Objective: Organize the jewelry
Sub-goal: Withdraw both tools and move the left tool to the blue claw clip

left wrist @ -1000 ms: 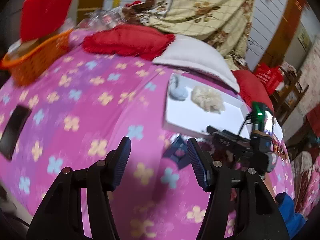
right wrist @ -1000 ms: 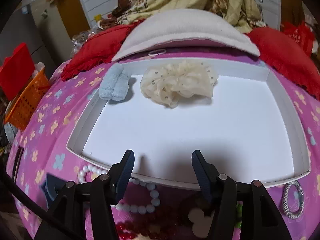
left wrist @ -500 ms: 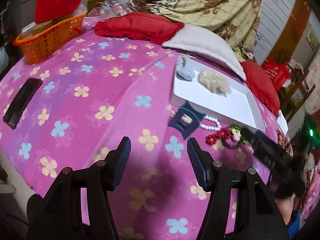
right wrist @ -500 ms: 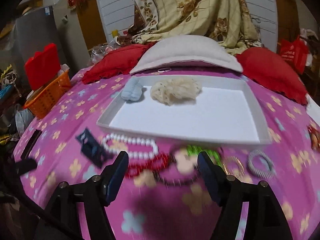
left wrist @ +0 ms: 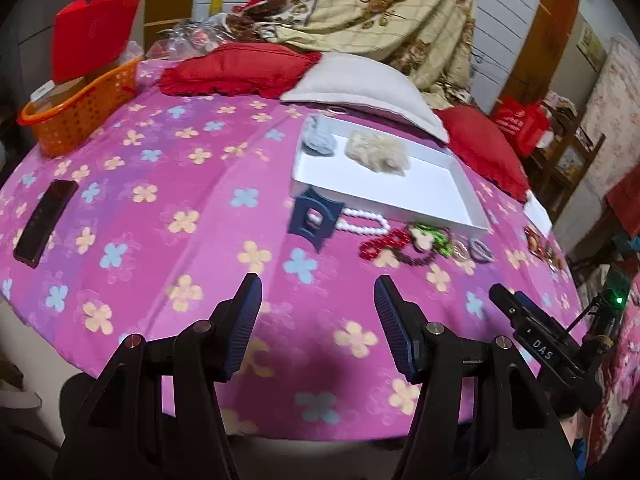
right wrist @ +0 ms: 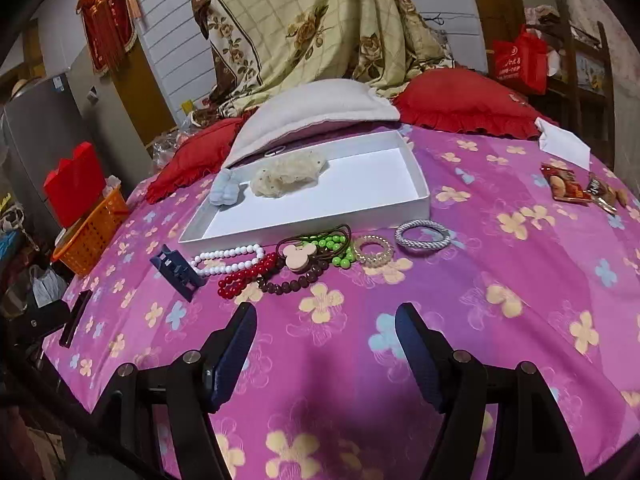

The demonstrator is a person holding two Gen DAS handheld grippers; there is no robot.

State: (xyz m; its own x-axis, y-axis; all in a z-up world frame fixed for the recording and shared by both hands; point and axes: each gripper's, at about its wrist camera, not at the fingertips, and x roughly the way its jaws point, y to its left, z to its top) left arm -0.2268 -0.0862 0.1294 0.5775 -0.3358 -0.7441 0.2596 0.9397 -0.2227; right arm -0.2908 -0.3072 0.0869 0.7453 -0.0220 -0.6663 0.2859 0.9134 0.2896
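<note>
Nearest: two grippers, both above the pink flowered bed cover [right wrist: 500,264]. Left gripper [left wrist: 318,322]: jaws spread, nothing between them. Right gripper [right wrist: 326,350]: jaws spread, just widened, nothing between them.

Landmark: one white tray [right wrist: 416,196].

Just in front of the tray, on the cover, one cluster of jewelry:
- one dark blue hair claw [right wrist: 176,270], at the left end;
- one white bead strand [right wrist: 228,258];
- one red bead strand [right wrist: 246,274];
- one brown bead bracelet [right wrist: 292,284];
- one mouse-head hair tie [right wrist: 297,258];
- one green bead strand [right wrist: 338,246];
- one clear coil tie [right wrist: 374,251];
- one silver-grey band [right wrist: 425,233], at the right end.

Inside the tray, far left corner: one pale blue scrunchie [right wrist: 226,192], one cream scrunchie [right wrist: 288,174] beside it.

Beyond the tray: one white pillow [right wrist: 316,108], two red cushions.
</note>
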